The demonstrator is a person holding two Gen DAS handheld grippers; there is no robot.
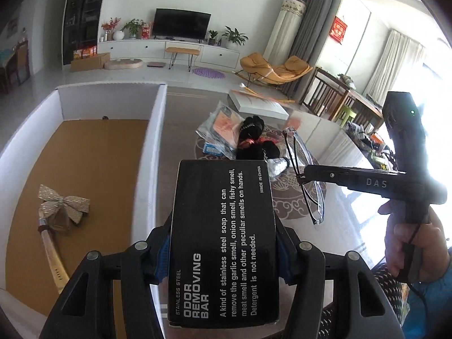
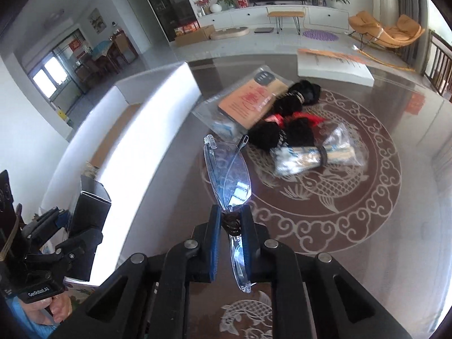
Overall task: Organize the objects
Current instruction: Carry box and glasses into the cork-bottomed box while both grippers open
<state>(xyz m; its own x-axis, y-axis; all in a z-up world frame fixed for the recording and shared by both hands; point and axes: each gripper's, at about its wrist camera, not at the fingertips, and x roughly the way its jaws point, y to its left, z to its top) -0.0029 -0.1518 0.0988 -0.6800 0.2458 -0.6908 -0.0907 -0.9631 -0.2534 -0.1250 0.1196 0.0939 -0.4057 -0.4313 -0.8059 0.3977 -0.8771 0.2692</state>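
Beside the white-walled box (image 1: 158, 130), the left gripper (image 1: 223, 254) is clamped on a black soap carton (image 1: 223, 240) held over the table just at the box's near wall, and the right gripper (image 2: 230, 226) pinches a pair of folded glasses (image 2: 227, 175) by the bridge, in the air above the patterned table (image 2: 353, 212). To finish well, I judge each should be carried over the wall and lowered onto the brown floor before the grip loosens, glasses laid flat. A hammer with a bow (image 1: 63, 209) already lies inside, so both need a free spot, while the packets and black yarn (image 2: 293, 113) wait on the table.

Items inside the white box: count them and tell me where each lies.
1 visible: a hammer with a striped bow, lying on the brown floor of the white box, near its left wall. The near corner is hidden behind the left gripper.
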